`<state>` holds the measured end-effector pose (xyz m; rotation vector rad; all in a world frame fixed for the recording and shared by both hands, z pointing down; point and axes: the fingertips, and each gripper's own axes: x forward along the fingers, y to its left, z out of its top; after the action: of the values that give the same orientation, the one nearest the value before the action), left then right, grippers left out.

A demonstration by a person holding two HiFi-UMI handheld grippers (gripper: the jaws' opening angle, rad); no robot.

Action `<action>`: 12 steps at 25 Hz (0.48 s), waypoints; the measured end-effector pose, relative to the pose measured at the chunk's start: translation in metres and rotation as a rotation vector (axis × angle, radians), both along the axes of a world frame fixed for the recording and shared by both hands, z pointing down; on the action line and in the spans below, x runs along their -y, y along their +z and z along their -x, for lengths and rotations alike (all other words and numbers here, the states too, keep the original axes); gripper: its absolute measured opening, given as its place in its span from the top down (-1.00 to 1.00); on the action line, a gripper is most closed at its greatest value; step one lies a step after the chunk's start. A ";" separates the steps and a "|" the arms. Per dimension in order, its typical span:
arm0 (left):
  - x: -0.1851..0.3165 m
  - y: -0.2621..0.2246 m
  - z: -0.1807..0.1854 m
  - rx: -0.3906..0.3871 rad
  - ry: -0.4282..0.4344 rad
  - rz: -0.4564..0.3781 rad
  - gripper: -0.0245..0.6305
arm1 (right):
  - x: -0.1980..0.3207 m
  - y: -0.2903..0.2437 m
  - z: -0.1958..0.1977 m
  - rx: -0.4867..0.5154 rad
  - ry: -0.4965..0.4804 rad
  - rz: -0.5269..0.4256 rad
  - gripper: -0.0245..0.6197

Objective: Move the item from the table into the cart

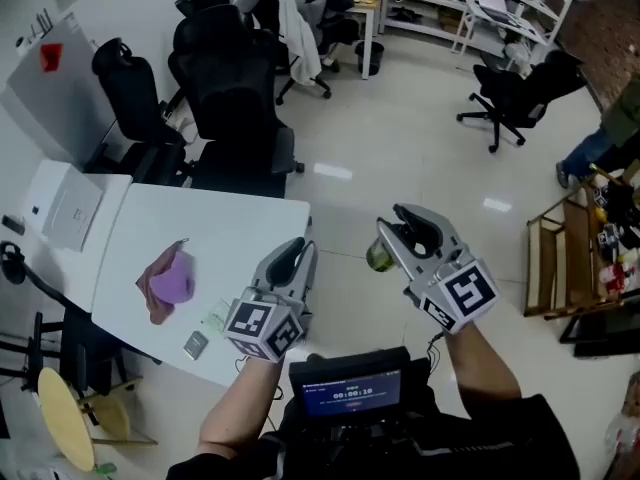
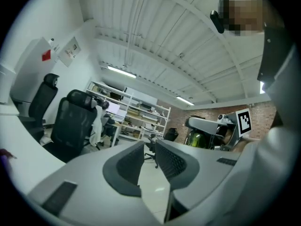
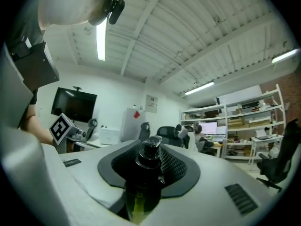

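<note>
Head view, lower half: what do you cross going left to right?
Yellow round disc → purple cloth on the white table → left gripper, nothing between its jaws → green bottle clamped in the right gripper → wooden cart.

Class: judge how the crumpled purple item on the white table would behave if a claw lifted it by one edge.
The purple item lies creased and slumped, so it is probably soft and would droop. It looks thin, so likely light; unlikely to roll.
</note>
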<state>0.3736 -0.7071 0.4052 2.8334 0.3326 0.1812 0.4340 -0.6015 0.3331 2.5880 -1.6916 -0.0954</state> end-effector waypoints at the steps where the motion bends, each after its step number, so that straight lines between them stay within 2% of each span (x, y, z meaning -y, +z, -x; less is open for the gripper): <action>1: -0.035 -0.002 -0.017 -0.001 0.047 -0.005 0.71 | -0.038 -0.004 -0.011 -0.005 0.041 -0.002 0.58; 4: -0.145 -0.017 -0.066 -0.012 0.189 -0.011 0.71 | -0.152 -0.014 -0.036 -0.014 0.149 0.005 0.58; 7: -0.251 -0.042 -0.101 -0.063 0.339 -0.045 0.71 | -0.259 -0.023 -0.044 -0.005 0.267 0.006 0.58; 12: -0.378 -0.068 -0.140 -0.100 0.536 -0.022 0.74 | -0.385 -0.032 -0.049 -0.014 0.488 -0.015 0.58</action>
<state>0.5137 -0.3292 0.3373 2.7127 1.1122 0.1494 0.4830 -0.2166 0.3009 2.9121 -1.0129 -0.1047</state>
